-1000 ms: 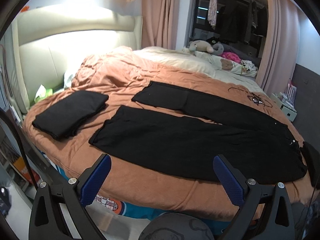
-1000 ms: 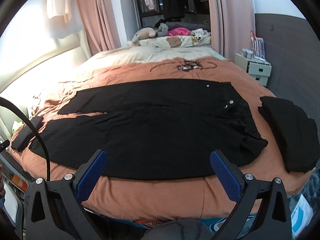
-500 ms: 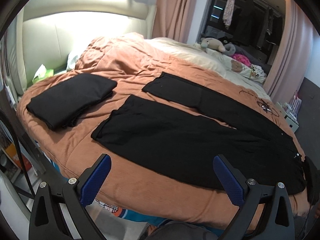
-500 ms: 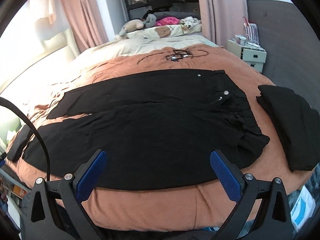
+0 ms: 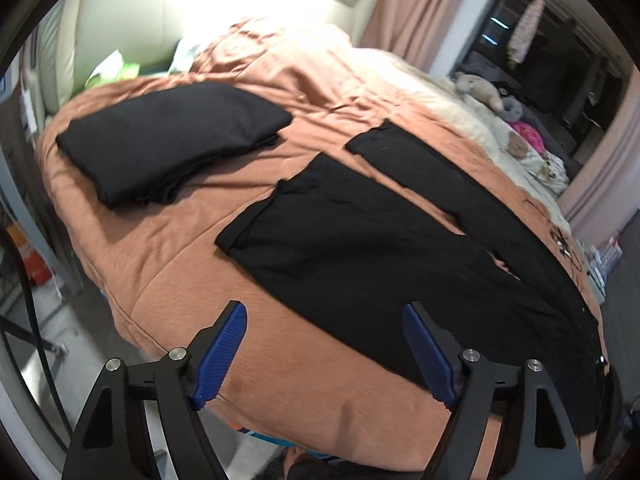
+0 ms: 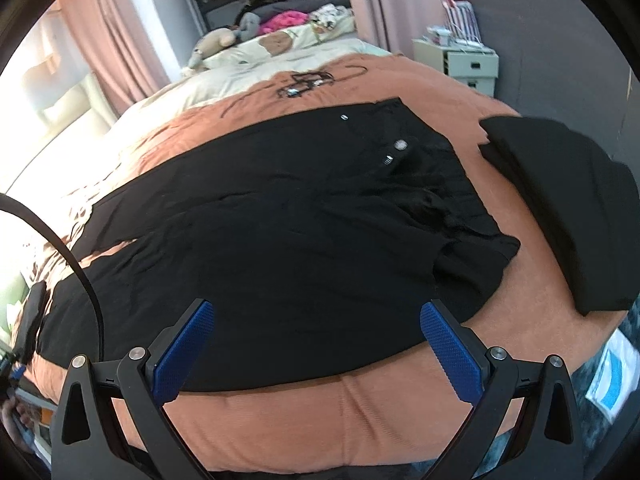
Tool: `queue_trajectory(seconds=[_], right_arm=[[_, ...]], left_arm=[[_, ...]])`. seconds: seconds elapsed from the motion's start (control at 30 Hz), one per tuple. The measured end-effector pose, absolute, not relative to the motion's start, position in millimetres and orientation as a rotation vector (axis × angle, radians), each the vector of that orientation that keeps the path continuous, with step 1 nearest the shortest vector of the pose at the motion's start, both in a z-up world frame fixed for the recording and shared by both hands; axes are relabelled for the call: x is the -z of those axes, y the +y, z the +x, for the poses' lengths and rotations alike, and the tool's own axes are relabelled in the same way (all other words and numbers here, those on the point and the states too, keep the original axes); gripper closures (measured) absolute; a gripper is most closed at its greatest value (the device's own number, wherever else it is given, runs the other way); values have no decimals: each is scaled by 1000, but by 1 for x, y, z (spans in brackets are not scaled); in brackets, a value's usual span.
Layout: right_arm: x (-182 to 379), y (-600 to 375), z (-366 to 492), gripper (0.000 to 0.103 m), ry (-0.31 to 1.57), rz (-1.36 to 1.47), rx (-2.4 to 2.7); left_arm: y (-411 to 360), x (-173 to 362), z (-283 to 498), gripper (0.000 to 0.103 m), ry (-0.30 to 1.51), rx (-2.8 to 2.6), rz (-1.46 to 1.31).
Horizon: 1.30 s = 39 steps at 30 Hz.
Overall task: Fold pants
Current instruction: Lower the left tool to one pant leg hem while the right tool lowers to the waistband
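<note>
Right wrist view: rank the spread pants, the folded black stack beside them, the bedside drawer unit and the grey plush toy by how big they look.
1. Spread pants, by far the largest.
2. Folded black stack.
3. Bedside drawer unit.
4. Grey plush toy, smallest.
The last two sit far from the camera, so their true sizes stay unsure.

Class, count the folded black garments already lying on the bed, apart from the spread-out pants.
2. One folded black garment lies beyond the leg ends of the pants; the other folded garment lies beside the waistband. More may lie out of view.

Black pants [image 5: 384, 240] [image 6: 280, 216] lie flat, legs spread, unfolded.
</note>
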State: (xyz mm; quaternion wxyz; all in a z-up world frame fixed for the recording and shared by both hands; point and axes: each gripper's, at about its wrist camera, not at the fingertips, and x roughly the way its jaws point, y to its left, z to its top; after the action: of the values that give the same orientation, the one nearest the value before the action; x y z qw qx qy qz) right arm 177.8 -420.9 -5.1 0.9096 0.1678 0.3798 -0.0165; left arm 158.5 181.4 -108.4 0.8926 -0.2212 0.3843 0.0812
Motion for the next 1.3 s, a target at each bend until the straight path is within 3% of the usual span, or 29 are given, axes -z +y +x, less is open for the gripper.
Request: queue_trajectory(seconds=[0.2,0.4,0.5,1.03,1.23,1.3], right_arm=[[15,-445,186,0,810,399,68],[29,-464,189,0,842,447,115],[34,-469,190,0,848,472,118],[73,-514,197,0,843,634,141],[91,-532,195,22,834,737,118],[103,-541,198,26,842,790,102]], left_arm=[[201,136,176,39,857,-189,-518],[216,156,194,43,893,-205,-554],[222,162,199,53,900,-225,-555],[243,170,223,54,848,-262,-593],[235,172,220,54,839,-187,-615],[233,172,223,62,842,-193,-593]])
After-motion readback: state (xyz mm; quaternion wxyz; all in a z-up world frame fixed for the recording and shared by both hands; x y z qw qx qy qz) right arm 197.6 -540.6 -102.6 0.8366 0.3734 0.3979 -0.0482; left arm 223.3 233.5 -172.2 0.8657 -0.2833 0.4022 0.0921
